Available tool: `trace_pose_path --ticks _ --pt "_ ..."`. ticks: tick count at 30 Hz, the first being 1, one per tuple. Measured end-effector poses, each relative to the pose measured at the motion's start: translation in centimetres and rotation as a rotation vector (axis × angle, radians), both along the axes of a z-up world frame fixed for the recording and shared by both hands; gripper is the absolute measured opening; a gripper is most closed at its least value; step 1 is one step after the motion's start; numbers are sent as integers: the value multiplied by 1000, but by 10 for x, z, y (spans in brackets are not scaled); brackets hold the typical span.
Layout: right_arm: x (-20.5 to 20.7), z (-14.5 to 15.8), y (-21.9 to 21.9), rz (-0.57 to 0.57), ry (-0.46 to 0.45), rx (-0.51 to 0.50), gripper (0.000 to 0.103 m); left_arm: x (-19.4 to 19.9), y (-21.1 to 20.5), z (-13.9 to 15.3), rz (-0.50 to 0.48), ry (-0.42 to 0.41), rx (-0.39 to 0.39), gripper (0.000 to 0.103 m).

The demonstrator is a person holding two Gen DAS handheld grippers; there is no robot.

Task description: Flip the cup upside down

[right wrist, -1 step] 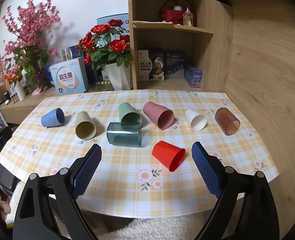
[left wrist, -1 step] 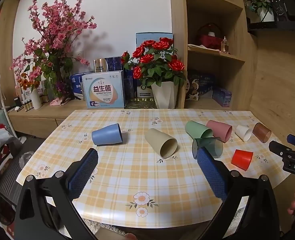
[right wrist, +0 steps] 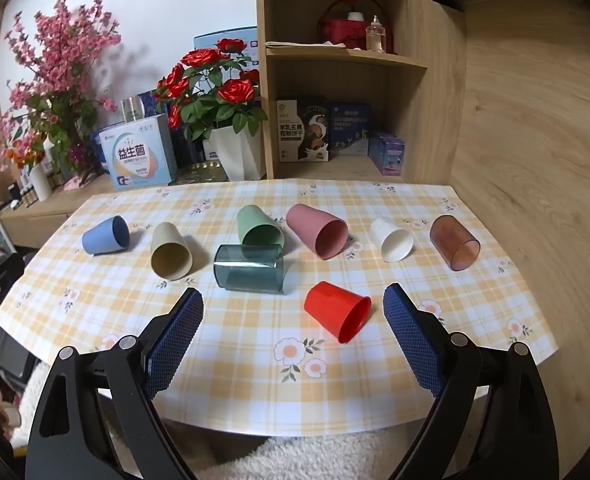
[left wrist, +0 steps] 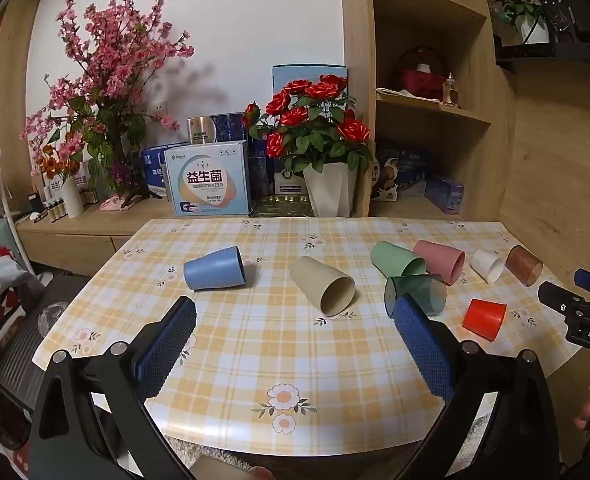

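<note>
Several cups lie on their sides on the checked table (right wrist: 255, 344): blue (right wrist: 105, 236), beige (right wrist: 170, 251), green (right wrist: 258, 227), clear teal (right wrist: 249, 268), pink (right wrist: 317, 230), white (right wrist: 391, 239), brown translucent (right wrist: 453, 242) and red (right wrist: 337, 311). My right gripper (right wrist: 293, 308) is open and empty, hovering over the near table edge, with the red cup between and just beyond its fingertips. My left gripper (left wrist: 295, 316) is open and empty, short of the beige cup (left wrist: 323, 286) and blue cup (left wrist: 214, 268). The right gripper's tip also shows in the left wrist view (left wrist: 583, 308).
Behind the table a low cabinet holds a rose pot (left wrist: 329, 192), a white-and-blue box (left wrist: 207, 182) and a pink blossom branch (left wrist: 107, 92). A wooden shelf unit (right wrist: 347, 80) with boxes stands at the back right. A wood wall (right wrist: 535, 140) runs along the right.
</note>
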State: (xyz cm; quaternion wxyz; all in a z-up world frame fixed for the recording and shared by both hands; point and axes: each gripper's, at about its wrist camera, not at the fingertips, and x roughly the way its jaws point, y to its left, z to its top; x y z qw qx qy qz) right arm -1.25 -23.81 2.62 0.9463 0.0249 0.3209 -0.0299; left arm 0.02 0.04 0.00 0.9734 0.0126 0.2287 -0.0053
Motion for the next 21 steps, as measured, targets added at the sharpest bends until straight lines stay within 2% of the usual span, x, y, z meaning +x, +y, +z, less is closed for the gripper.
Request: trace_pose_path --ticks 21 --pt "0 -1 -1 0 2 2 89 -6 6 -5 2 4 0 97"
